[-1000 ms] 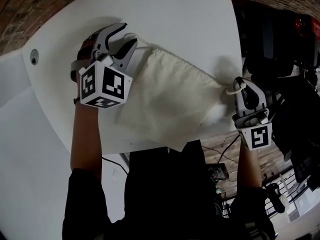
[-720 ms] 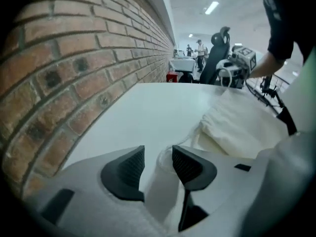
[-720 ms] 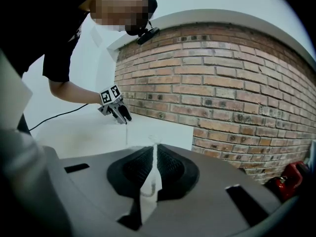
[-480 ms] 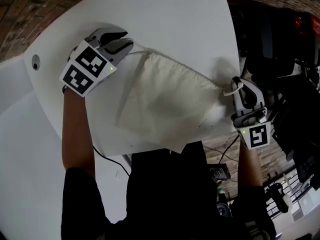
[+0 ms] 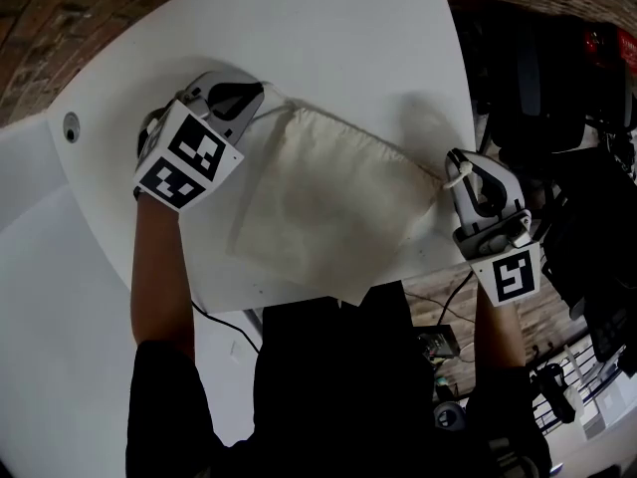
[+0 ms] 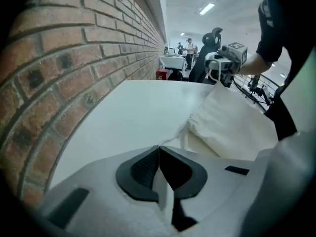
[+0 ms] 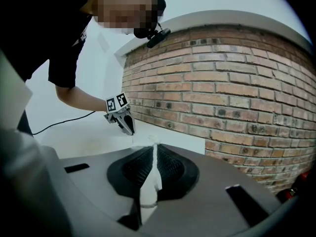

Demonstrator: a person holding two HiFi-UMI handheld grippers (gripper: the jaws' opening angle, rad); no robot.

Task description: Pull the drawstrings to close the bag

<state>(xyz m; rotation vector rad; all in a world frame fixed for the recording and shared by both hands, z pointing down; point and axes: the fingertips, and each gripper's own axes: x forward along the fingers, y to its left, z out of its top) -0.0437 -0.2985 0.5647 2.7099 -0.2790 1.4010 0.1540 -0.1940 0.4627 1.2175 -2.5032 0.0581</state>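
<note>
From the head view, the cream bag (image 5: 328, 202) lies flat on the white table (image 5: 328, 38), between the left gripper (image 5: 257, 96) and the right gripper (image 5: 454, 169). In the left gripper view, the jaws have just been closing and pinch the thin left drawstring (image 6: 172, 139) that runs to the bag's gathered mouth. In the right gripper view, the jaws are clenched on the white right drawstring (image 7: 150, 186).

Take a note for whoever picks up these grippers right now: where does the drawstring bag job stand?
Left gripper: jaws have just been closing, now shut on the thin left drawstring at a corner of the bag.
Right gripper: shut on the right drawstring.
The bag lies on the white table between them.
Done: both strings gripped. Left to do: pull outward; mouth not yet cinched.
</note>
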